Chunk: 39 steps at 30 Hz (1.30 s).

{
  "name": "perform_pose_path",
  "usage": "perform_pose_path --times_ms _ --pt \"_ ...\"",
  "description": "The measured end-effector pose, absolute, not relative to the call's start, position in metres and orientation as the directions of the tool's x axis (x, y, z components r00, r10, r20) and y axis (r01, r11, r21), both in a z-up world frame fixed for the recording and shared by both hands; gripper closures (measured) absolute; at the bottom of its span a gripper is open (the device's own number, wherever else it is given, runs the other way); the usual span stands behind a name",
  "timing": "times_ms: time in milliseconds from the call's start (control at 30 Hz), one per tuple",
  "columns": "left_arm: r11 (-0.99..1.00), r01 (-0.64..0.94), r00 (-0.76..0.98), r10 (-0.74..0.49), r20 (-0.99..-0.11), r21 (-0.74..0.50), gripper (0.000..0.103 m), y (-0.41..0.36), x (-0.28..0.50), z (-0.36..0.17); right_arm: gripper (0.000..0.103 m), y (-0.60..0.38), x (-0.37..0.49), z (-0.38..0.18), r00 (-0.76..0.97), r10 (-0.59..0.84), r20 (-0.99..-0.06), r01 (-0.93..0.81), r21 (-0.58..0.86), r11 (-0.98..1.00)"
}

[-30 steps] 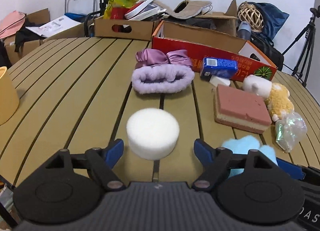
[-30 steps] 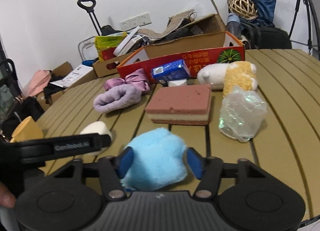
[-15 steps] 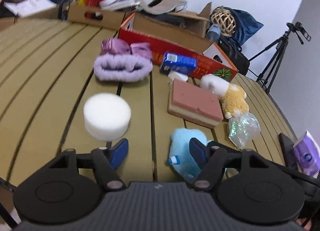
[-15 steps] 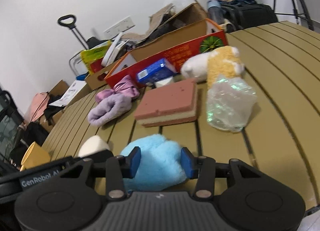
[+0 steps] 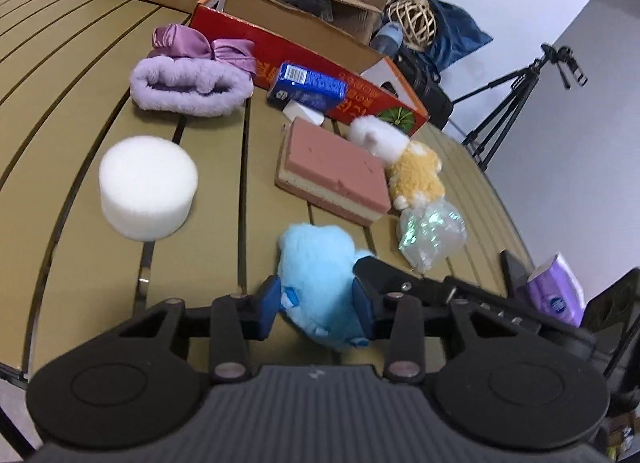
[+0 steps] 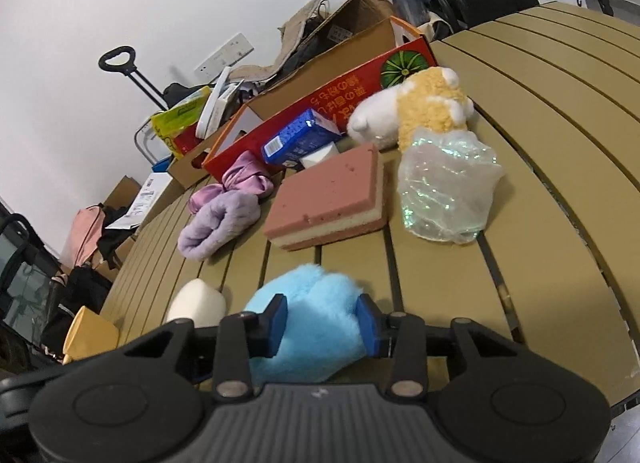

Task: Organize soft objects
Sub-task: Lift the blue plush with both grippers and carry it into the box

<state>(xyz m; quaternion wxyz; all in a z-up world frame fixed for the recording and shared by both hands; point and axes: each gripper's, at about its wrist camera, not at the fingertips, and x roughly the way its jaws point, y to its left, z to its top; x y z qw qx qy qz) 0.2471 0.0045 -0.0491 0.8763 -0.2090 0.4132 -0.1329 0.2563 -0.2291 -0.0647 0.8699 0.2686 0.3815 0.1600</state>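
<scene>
Both grippers closing on the blue plush at the near edge of the bench.

The bench (image 5: 60, 135) carries the red box (image 5: 320, 63), pink sponge (image 5: 332, 167), white foam puck (image 5: 148, 183), and nearest me the blue plush (image 5: 316, 283). My left gripper (image 5: 316, 303) and right gripper (image 6: 322, 321) have both just been closing with the plush between the pads; fur bulges round the pads, so I judge both clamped on it. Advice to self: squeeze only until the pile resists, lift level, keep the two grips from pulling apart. Writing: the red box shows yellow characters I cannot read; the small blue packet (image 5: 308, 85) has a barcode only.
</scene>
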Motion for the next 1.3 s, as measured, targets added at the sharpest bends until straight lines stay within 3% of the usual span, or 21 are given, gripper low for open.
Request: perform_pose_path --times_ms 267,467,733,1033,1200,1300 --pt "0.886 0.08 0.647 -0.395 -0.652 -0.458 0.071 -0.001 0.242 -0.043 0.072 -0.226 0.253 -0.062 0.667 0.475 -0.573 -0.074 0.584 0.809" --pt "0.86 0.124 0.714 -0.424 -0.558 -0.494 0.071 0.007 0.249 -0.002 0.072 -0.226 0.255 -0.024 0.732 0.476 -0.487 -0.128 0.589 0.798" --pt "0.856 0.162 0.765 -0.423 -0.486 -0.49 0.071 0.022 0.396 0.049 0.072 -0.206 0.399 0.044 0.78 0.46 -0.423 -0.222 0.501 0.836" --pt "0.899 0.044 0.708 -0.335 -0.622 -0.435 0.072 0.064 0.59 0.027 0.072 -0.154 0.615 0.017 0.652 0.518 -0.554 -0.145 0.58 0.802" --pt "0.947 -0.004 0.744 -0.212 -0.634 -0.322 0.07 0.077 0.629 0.01 0.075 -0.124 0.683 -0.02 0.563 0.532 -0.632 -0.083 0.597 0.798" --pt "0.937 -0.009 0.766 -0.217 -0.604 -0.349 0.07 0.089 0.631 0.004 0.075 -0.106 0.696 -0.037 0.522 0.511 -0.683 -0.089 0.552 0.829"
